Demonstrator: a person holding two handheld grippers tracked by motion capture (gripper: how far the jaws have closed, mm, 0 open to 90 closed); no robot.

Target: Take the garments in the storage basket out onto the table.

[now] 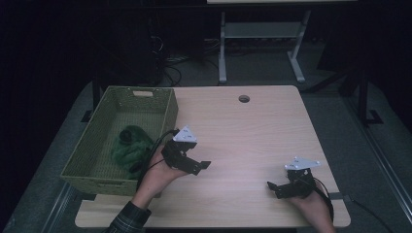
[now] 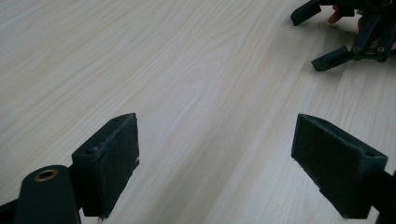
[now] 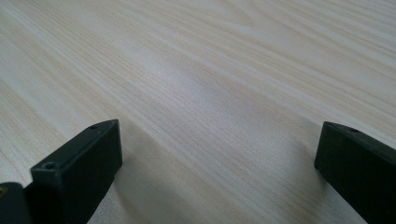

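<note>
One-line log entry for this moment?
left tool: open, empty, beside basket | right tool: open, empty, over table | green cloth: in basket

Left gripper [image 1: 201,165], frame centre-left: black angular frame, grey three-cornered plate on top, black cable trailing back. Plaid sleeve [image 1: 127,219] at bottom edge. Right gripper [image 1: 272,187], lower right: same black build, grey plate with dark dots. Jaws in gripper views: blocky black pads, screw holes, one brass bushing.
</note>
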